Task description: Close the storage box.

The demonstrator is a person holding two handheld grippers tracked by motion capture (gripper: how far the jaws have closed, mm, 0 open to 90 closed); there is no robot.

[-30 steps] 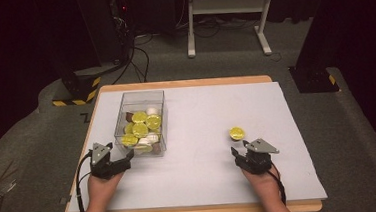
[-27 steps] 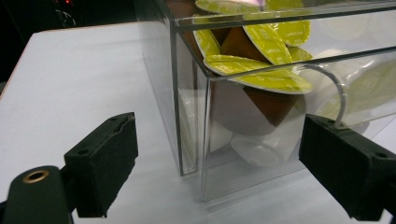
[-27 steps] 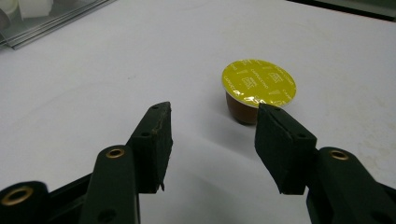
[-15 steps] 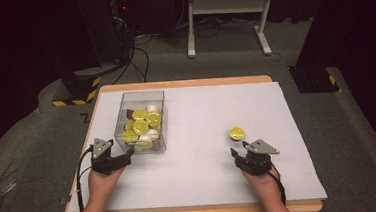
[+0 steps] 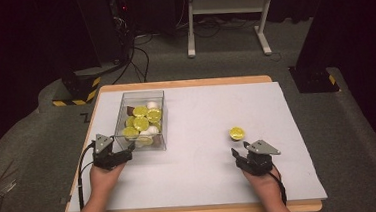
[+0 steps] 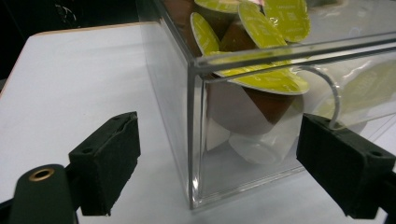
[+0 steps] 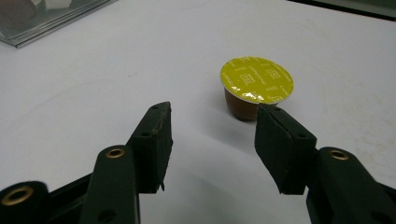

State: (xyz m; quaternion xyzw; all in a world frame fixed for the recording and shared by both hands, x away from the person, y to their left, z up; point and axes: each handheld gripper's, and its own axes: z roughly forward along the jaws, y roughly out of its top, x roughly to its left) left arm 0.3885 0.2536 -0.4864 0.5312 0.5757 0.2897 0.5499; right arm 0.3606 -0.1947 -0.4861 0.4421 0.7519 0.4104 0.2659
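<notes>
Both grippers are black with a grey three-cornered plate on top, brass rivets in the jaws, and a black cable.

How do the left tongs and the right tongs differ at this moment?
The left tongs straddle a corner of the clear box; the right tongs have bare table between them. The left tongs sit beside many capsules; the right tongs face one lone capsule. Both are open.
</notes>
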